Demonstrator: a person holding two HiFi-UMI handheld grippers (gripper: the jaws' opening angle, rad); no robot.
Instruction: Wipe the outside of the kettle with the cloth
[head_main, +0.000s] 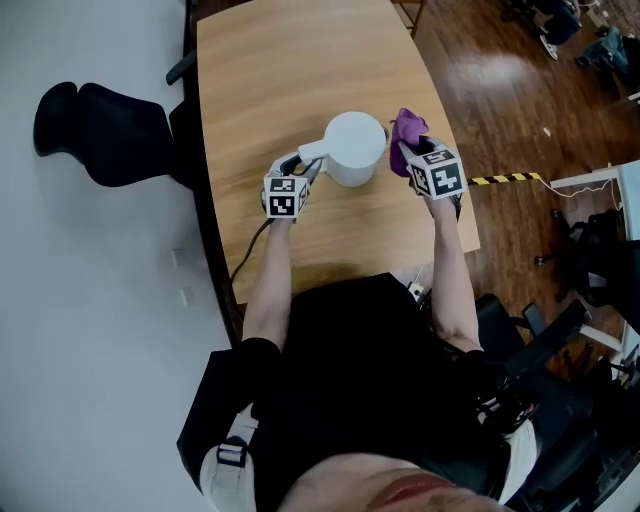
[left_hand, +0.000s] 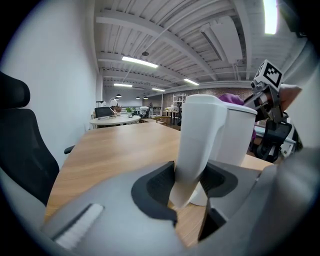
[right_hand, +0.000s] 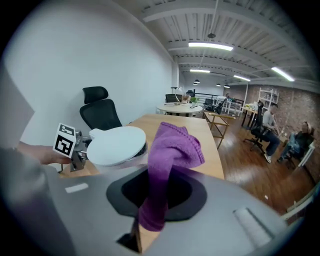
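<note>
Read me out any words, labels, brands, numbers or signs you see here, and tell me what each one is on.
No readable words, brands or numbers in any view.
marker cube on the left gripper: black-and-white square code, no letters.
marker cube on the right gripper: the same kind of code.
kettle and cloth: no print shows.
floor tape: yellow-black stripes, no writing.
</note>
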